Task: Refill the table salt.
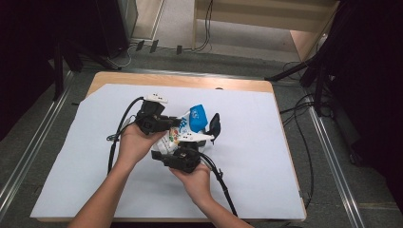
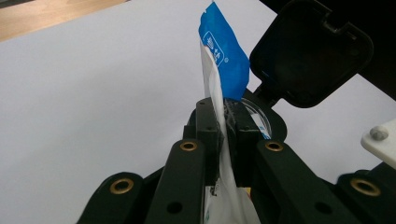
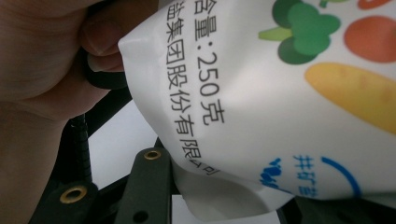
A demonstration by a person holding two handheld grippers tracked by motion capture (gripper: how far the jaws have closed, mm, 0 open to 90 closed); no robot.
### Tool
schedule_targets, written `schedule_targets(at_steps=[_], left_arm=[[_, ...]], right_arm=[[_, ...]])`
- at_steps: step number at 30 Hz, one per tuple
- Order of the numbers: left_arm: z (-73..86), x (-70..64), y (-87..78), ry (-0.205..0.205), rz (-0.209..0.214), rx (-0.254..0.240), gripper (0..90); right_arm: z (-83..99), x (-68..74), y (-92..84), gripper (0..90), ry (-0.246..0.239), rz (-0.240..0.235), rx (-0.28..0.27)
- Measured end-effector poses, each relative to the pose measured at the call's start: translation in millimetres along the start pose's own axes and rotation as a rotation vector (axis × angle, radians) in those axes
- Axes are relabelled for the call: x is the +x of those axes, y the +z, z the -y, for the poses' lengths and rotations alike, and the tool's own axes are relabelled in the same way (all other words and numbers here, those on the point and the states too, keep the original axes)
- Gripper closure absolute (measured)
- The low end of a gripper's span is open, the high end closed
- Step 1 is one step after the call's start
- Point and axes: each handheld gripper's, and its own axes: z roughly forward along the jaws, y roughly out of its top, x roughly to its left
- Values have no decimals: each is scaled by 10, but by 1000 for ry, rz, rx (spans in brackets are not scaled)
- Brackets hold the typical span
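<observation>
A white plastic bag (image 1: 183, 130) with a blue top and printed vegetables is held above the middle of a white sheet (image 1: 266, 156) on a table. The left gripper (image 2: 226, 128), at the bag's nine o'clock, pinches its upper edge. The right gripper (image 1: 211, 129), at six o'clock, brackets the lower part; whether it grips cannot be told. The bag's contents are hidden.

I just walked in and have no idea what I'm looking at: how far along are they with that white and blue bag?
Done: the bag is off the white sheet, held between both hands. In hand: the left gripper is pinched shut on its thin edge below the blue top, and the right gripper holds the printed body. Left, likely: opening or emptying it; the top does not look opened yet.
</observation>
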Motion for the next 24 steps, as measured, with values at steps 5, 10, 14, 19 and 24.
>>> schedule_targets(at_steps=[5, 10, 14, 19, 24], left_arm=[[-7, -5, -4, 5, -3, -5, 861], [-9, -9, -13, 0, -10, -11, 865], [-10, -19, -23, 8, -15, -15, 866], [-19, -25, -31, 9, -21, -31, 865], [-22, -21, 5, 14, -27, -25, 864]], right_arm=[[-6, -23, 5, 681, 24, -33, -9], [-14, -30, 5, 682, 29, -43, -5], [-22, -29, 5, 681, 23, -40, -3], [-39, -30, -2, 680, 21, -37, -6], [-47, -63, -3, 678, 43, -43, 2]])
